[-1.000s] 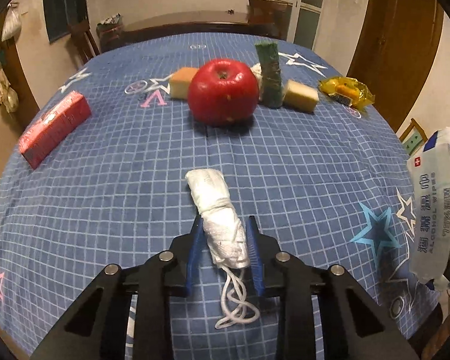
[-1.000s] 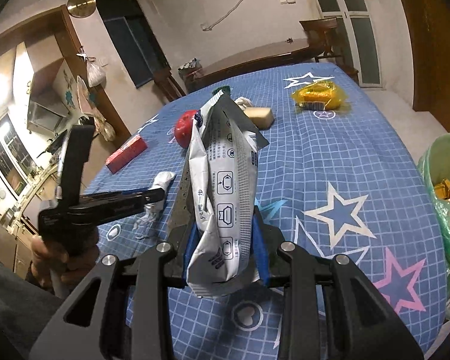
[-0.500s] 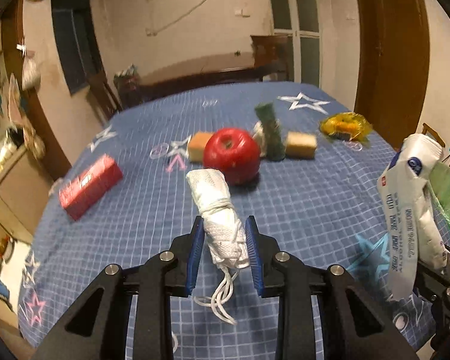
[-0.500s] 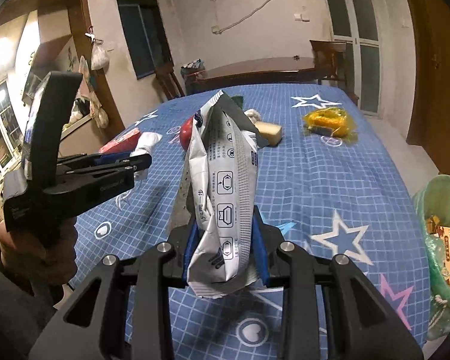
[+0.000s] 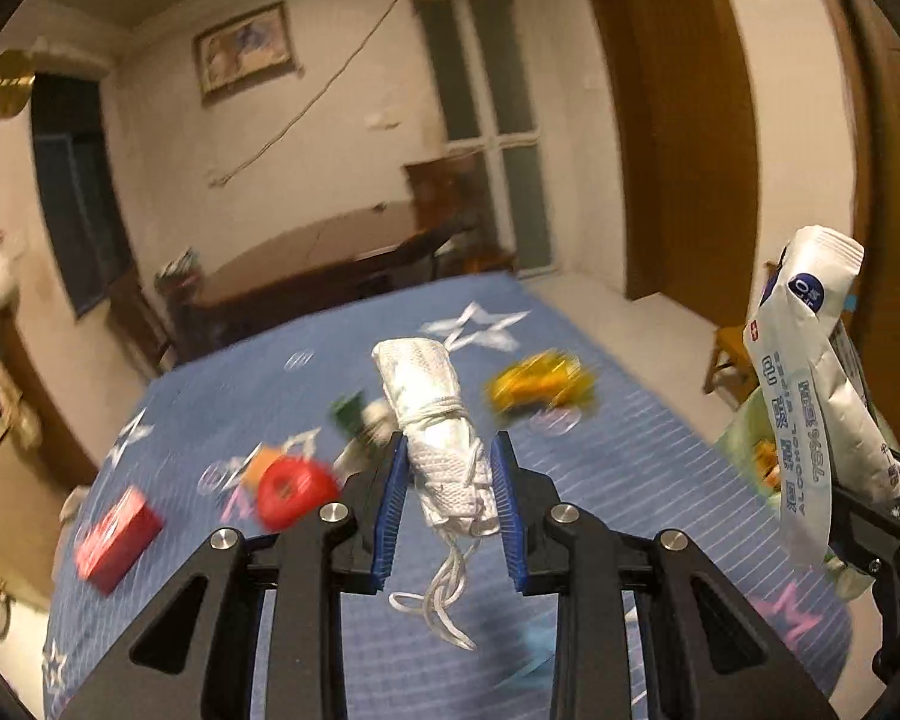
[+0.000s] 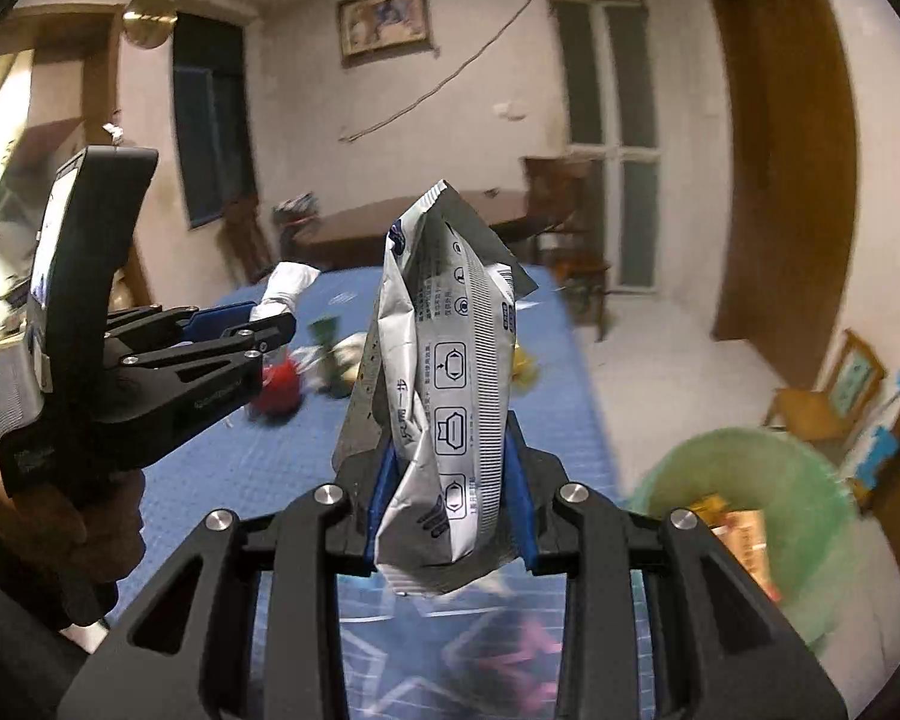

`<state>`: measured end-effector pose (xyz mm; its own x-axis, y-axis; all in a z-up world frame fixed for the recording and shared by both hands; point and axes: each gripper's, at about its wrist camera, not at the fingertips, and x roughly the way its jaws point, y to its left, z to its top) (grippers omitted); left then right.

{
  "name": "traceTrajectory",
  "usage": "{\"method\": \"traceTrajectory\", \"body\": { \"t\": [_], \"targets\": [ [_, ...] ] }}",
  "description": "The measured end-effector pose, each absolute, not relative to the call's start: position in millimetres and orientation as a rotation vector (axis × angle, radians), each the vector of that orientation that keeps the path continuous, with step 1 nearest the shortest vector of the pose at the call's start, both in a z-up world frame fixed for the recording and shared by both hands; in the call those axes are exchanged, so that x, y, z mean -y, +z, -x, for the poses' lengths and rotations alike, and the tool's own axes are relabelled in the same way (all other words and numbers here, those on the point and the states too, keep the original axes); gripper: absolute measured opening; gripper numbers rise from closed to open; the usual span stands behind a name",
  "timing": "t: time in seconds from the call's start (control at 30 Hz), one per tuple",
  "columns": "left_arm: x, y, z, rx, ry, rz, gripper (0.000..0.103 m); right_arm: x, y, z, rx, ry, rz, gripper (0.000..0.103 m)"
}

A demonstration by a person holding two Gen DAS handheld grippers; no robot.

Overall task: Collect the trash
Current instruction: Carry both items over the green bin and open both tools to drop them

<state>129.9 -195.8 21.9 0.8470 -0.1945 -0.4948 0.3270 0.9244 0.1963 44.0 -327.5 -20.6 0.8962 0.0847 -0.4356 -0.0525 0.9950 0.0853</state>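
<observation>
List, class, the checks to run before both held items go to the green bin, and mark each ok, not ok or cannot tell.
1. Left gripper shut on rolled mask: ok.
2. Right gripper shut on wipes pack: ok.
3. Mask strings clear of the fingers: ok, they dangle free.
4. Bin open: ok.
5. Room left in bin: cannot tell, blurred.
6. Either item over the bin: not ok.

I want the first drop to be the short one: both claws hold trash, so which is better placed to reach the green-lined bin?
Right, probably. The right claw, shut on the crumpled white wipes packet, has the green-lined bin just beside it. The left claw, holding the rolled white face mask, sits farther across the blue star tablecloth.
</observation>
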Motion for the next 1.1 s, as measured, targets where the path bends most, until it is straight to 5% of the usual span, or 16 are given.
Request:
{"method": "traceTrajectory", "body": {
  "t": [0.63, 1.1],
  "targets": [
    [366, 72, -103, -0.359, -0.533, -0.336, 0.030, 426, 11, -12, -0.378, -0.232, -0.064, 0.030],
    [465, 38, -108, -0.435, -0.689, -0.386, 0.030, 483, -10, 1, -0.443, -0.337, -0.174, 0.030]
  ]
}}
